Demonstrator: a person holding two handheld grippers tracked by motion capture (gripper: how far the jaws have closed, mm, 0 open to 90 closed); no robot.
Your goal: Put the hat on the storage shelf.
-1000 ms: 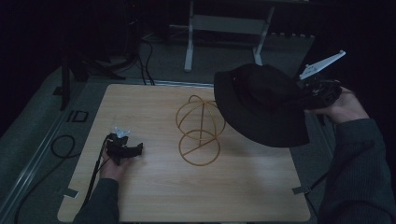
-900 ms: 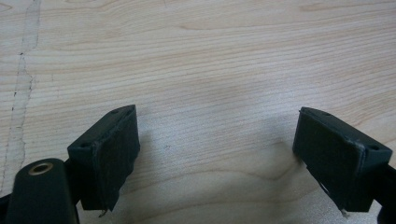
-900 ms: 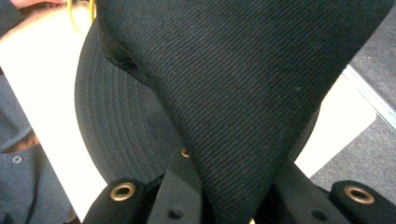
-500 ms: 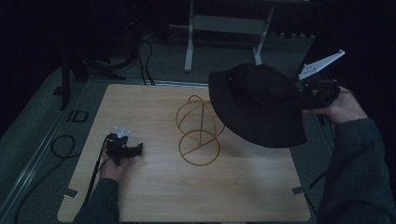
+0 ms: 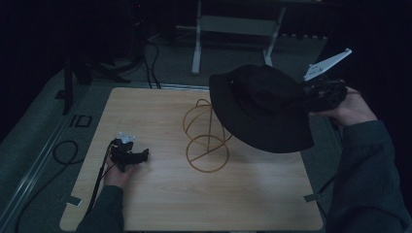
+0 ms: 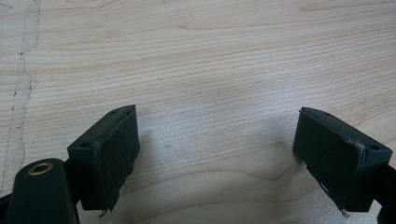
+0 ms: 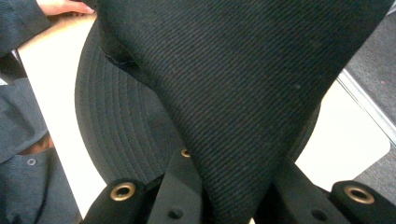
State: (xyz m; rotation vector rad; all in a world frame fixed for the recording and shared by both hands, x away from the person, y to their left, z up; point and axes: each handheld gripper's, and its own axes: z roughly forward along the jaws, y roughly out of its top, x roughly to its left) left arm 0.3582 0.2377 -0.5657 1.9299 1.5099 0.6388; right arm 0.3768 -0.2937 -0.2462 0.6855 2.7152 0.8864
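The black bucket hat (image 5: 265,109) is carried in the air by the right tongs (image 5: 311,94), above the right half of the desk (image 5: 160,204) and just right of the gold wire stand (image 5: 206,136). In the right gripper view a fold of the crown cloth (image 7: 243,93) is pinched between the two jaws, which are closed tight on it; the stitched brim (image 7: 116,130) hangs beyond them.

The relation that governs the coming move is that of hat to stand. The stand lies to the left of and below the hat as seen from the high view, and the near edge of the brim overlaps the stand's upper wire loops in that view. Whether cloth and wire are touching cannot be told in the dim light; they are probably still apart. The stand's long axis is upright, rising from a flat ring base on the desk. The hat is tilted, its opening apparently facing down and towards the stand. The right hand (image 5: 347,109) is much the nearer to the stand's top.

The left tongs (image 5: 141,155) are rested low on the left part of the desk, well apart from the stand. Their jaws stand wide, with bare wood grain between the pads (image 6: 114,154).

The hat is of dark twill, soft and unstiffened, with concentric stitching around the brim.
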